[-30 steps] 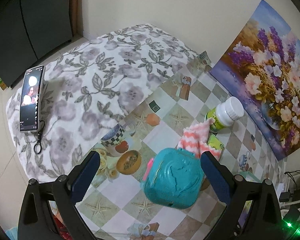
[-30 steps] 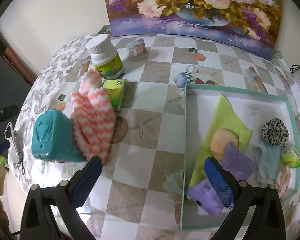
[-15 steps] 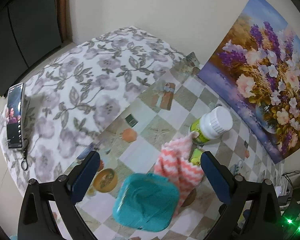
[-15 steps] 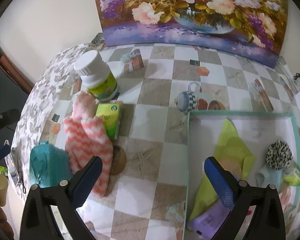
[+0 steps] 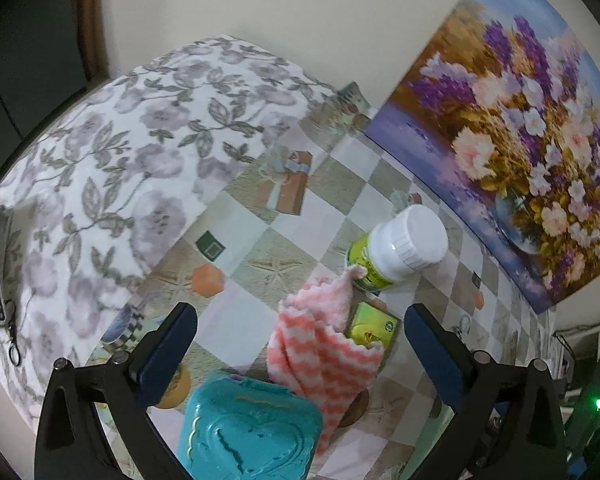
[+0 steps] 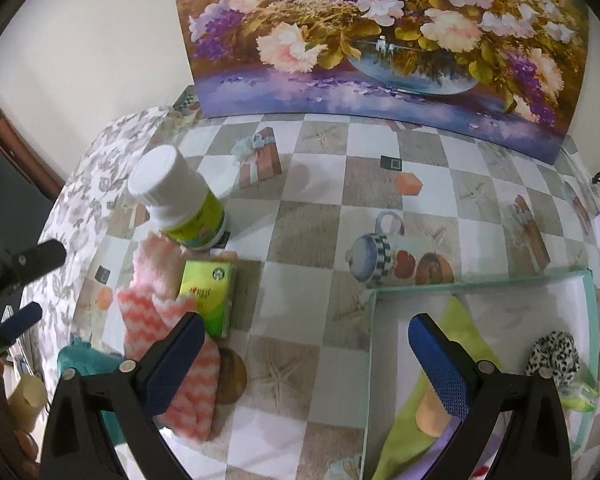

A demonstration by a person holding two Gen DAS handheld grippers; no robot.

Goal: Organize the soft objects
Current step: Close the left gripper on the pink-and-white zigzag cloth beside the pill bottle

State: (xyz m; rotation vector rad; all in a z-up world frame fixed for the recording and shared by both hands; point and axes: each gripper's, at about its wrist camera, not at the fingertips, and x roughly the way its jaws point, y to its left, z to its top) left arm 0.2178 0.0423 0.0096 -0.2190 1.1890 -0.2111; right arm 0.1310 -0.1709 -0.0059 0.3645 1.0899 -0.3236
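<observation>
Both the left tool [image 5: 300,334] and right tool [image 6: 306,344] are kept wide and empty, shifted further from the teal case [image 5: 252,428] than before.

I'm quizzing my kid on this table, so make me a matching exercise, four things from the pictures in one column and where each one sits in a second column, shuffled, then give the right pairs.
Things
1. white-capped bottle
2. pink zigzag cloth
3. leopard-print scrunchie
4. flower painting

Places
A. inside the tray
B. leaning against the wall at the back of the table
C. standing upright at the far tip of the striped cloth
D. lying between the teal case and the green tissue pack

Pairs: 1-C, 2-D, 3-A, 4-B
</observation>
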